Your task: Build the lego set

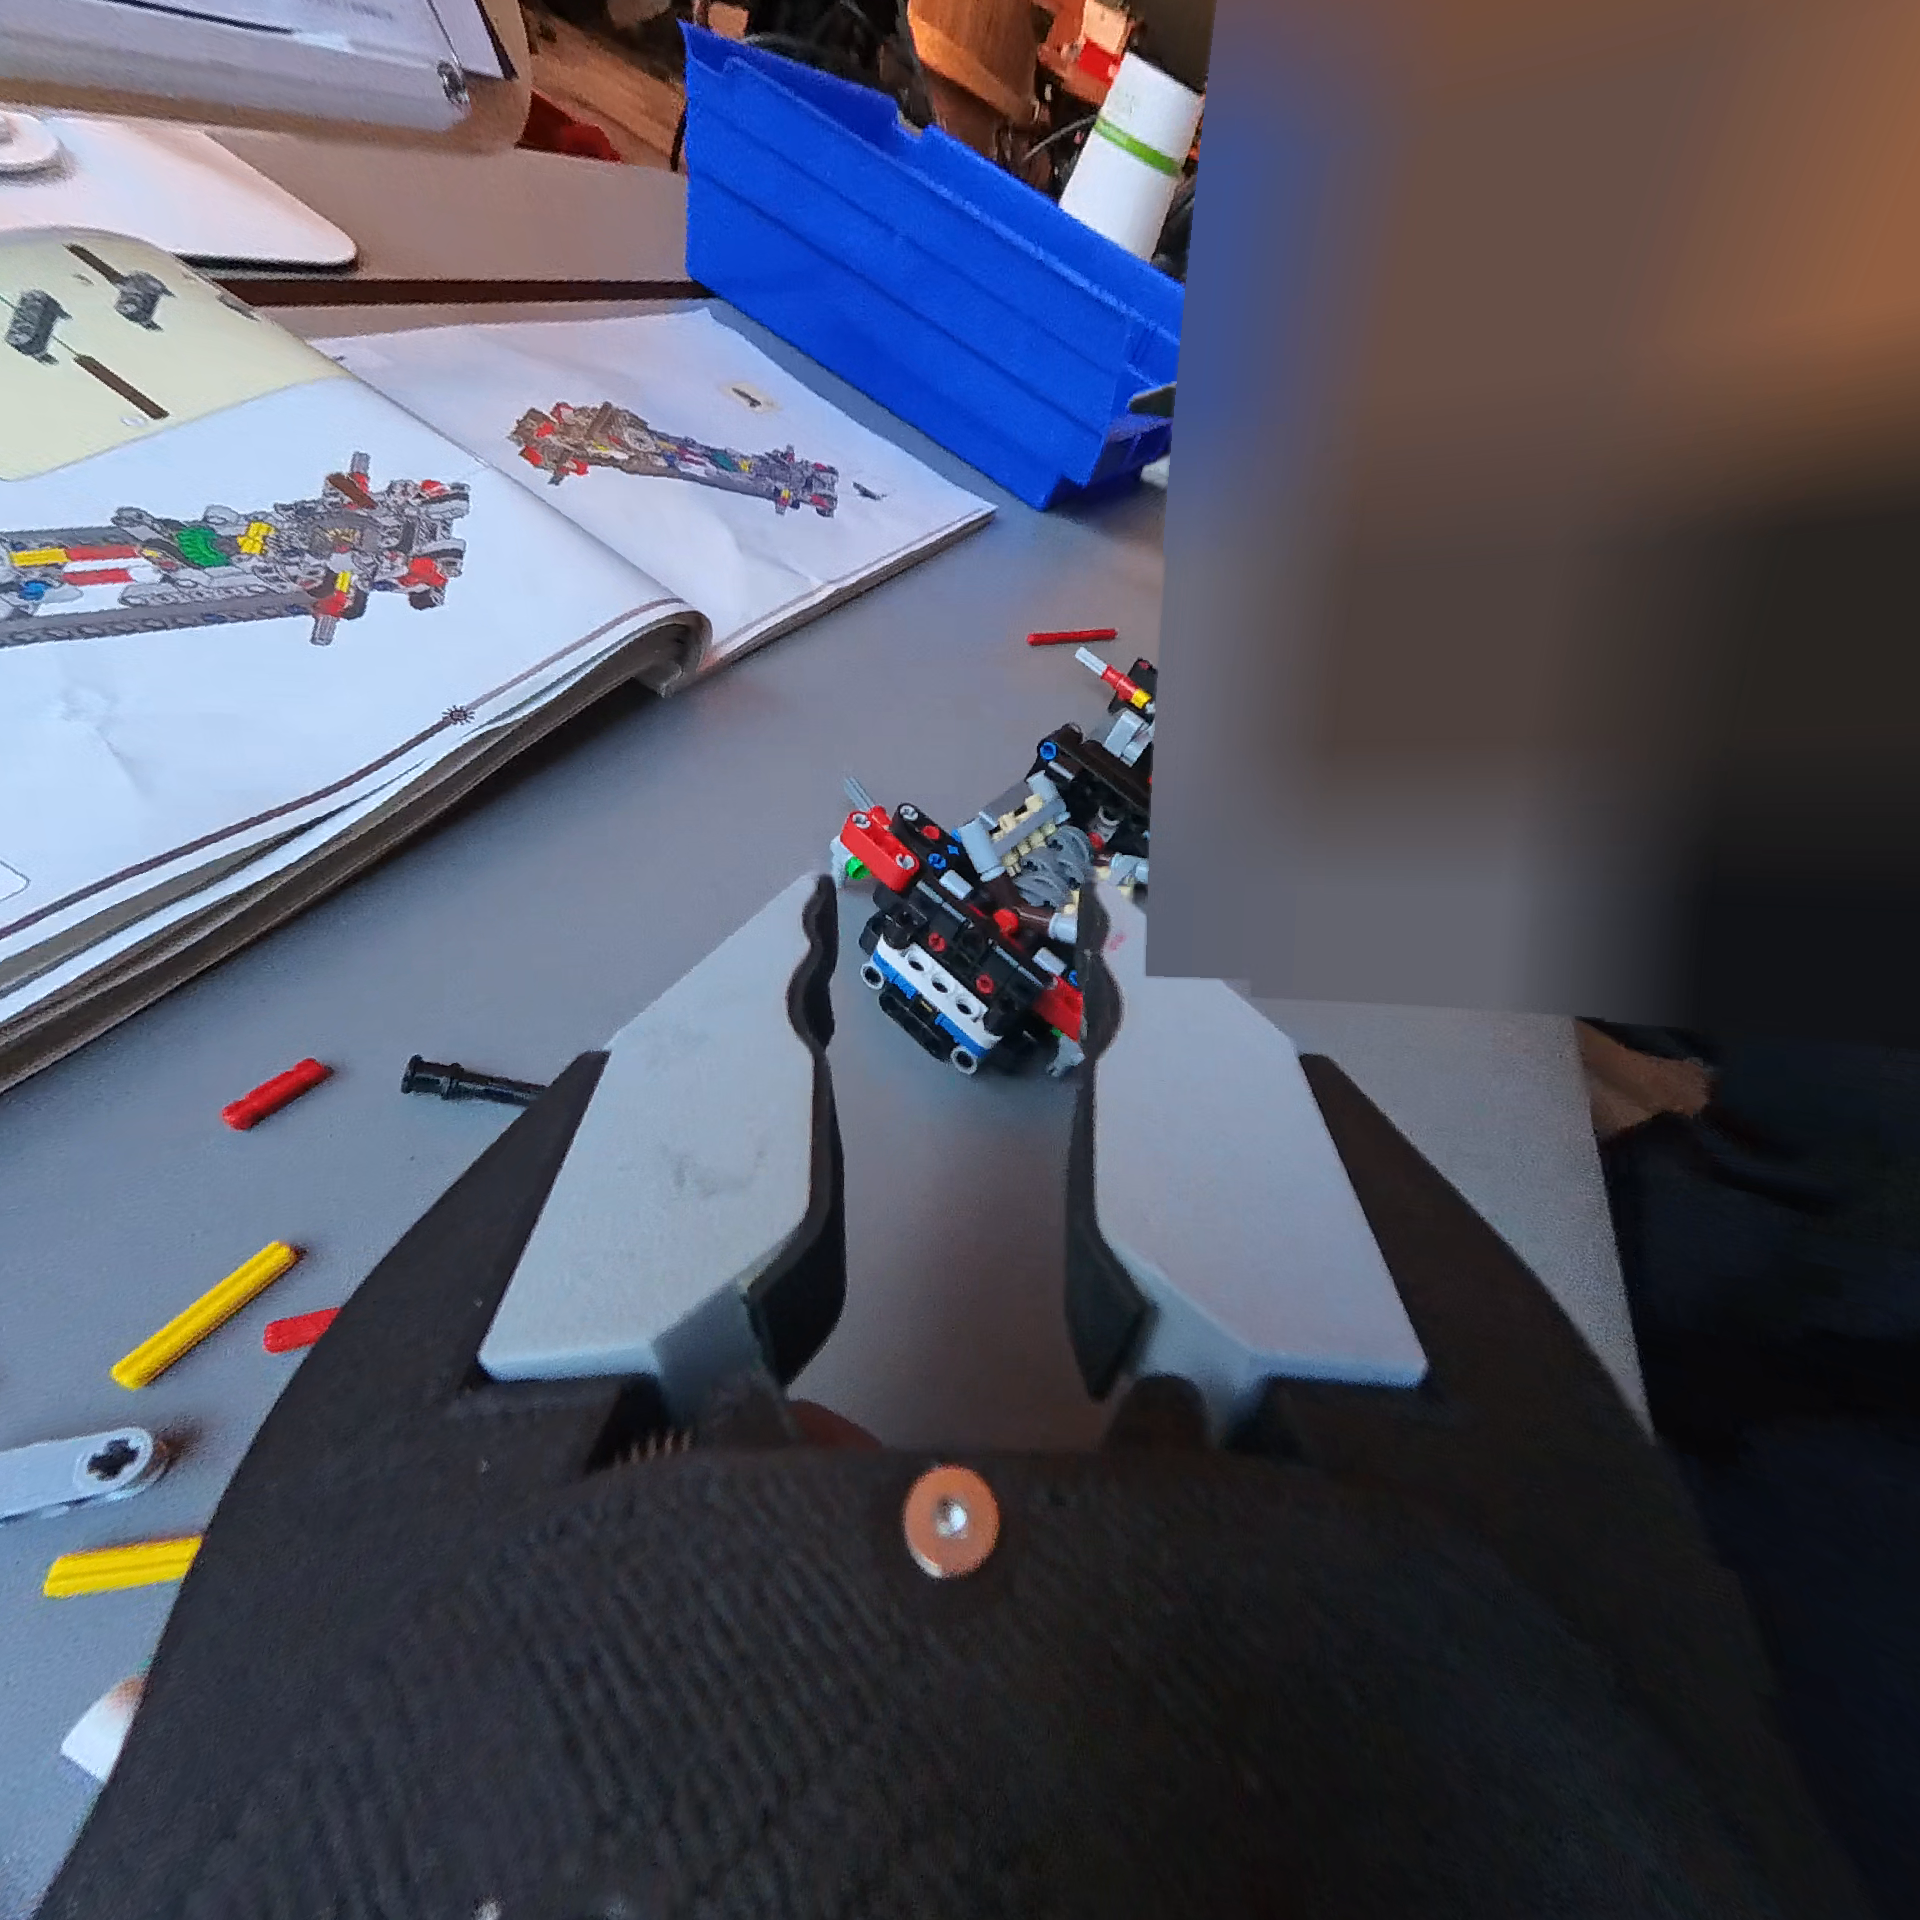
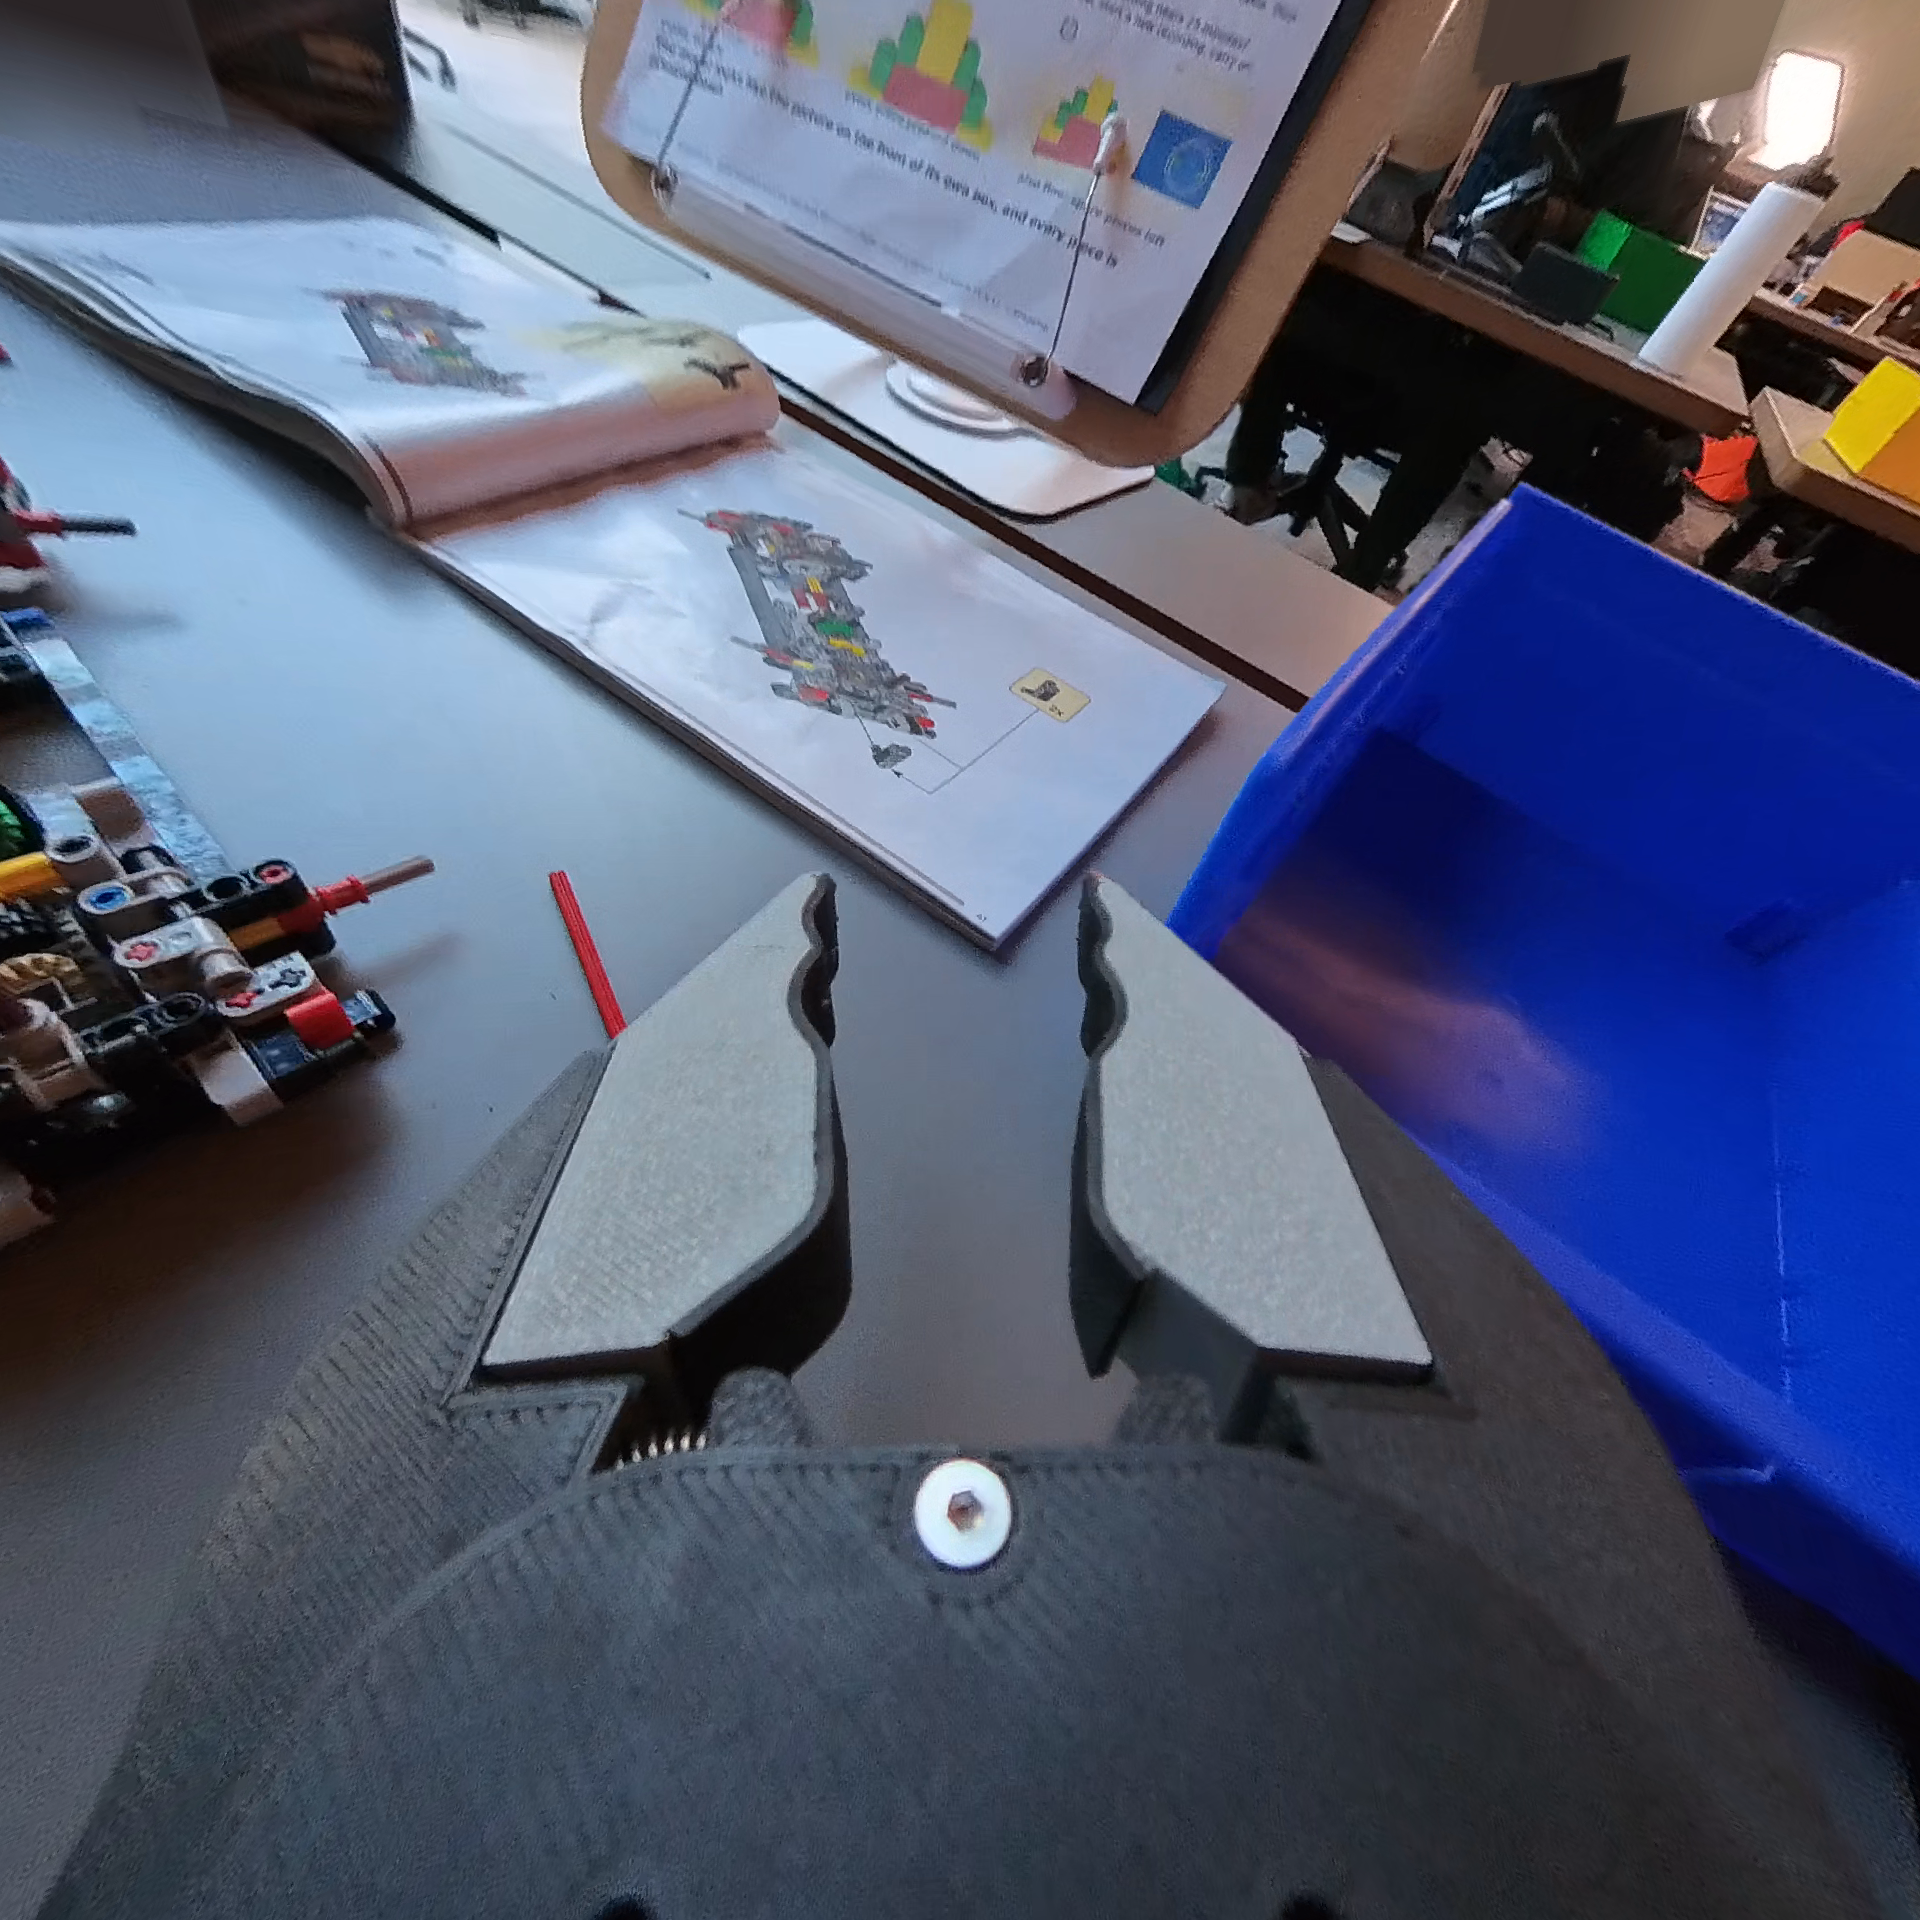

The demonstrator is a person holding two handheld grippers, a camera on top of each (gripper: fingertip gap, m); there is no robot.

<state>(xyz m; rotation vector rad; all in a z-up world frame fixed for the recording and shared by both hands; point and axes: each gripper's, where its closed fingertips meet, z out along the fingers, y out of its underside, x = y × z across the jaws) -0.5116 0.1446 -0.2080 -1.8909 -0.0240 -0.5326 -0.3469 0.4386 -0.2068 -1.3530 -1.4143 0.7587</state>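
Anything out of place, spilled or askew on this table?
Yes: loose pieces lie scattered on the grey table, including a yellow rod, a red pin and a black axle. The brick model lies tilted.

I am looking across a dark grey table (image 2: 436, 727), its surface catching soft light. Beyond it, wooden workbenches (image 2: 1538, 343) are standing in a dim, cluttered workshop. A bright lamp or window (image 2: 1803, 104) is glowing at the far right, and dark chair legs (image 2: 1340, 499) are showing beneath the benches.
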